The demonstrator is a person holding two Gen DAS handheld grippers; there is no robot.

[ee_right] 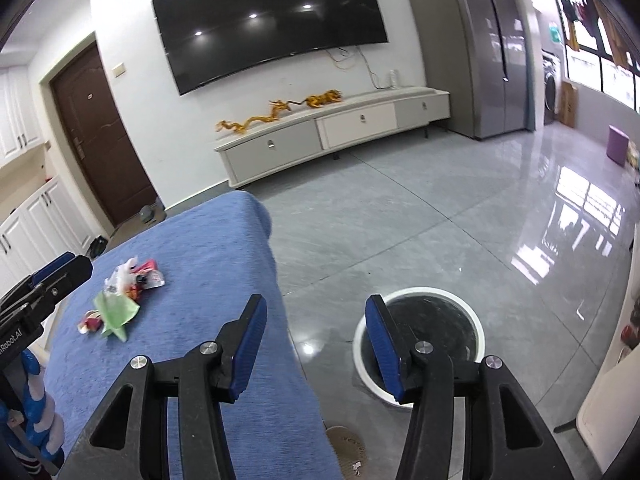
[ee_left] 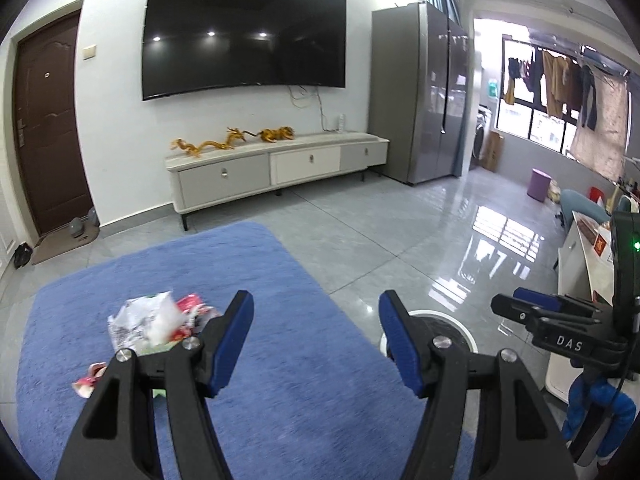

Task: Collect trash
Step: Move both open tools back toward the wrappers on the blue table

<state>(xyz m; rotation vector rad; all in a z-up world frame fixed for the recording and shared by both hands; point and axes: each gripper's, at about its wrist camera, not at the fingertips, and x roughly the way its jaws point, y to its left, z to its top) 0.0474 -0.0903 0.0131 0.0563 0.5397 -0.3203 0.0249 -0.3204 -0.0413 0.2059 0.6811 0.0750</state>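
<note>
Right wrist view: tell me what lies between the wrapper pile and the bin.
Only bare blue cloth and grey floor tiles separate the wrapper pile from the bin, in the right wrist view.

Wall television (ee_left: 244, 36), white cabinet (ee_left: 276, 168), glossy grey tile floor (ee_left: 400, 232), bright window (ee_left: 536, 80)

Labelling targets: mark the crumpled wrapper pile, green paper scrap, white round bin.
Crumpled white and red wrapper pile (ee_left: 160, 318), left wrist view, white middle.
Green paper scrap (ee_right: 116, 312), right wrist view, centre.
White round bin (ee_right: 420, 292), right wrist view, far rim.
</note>
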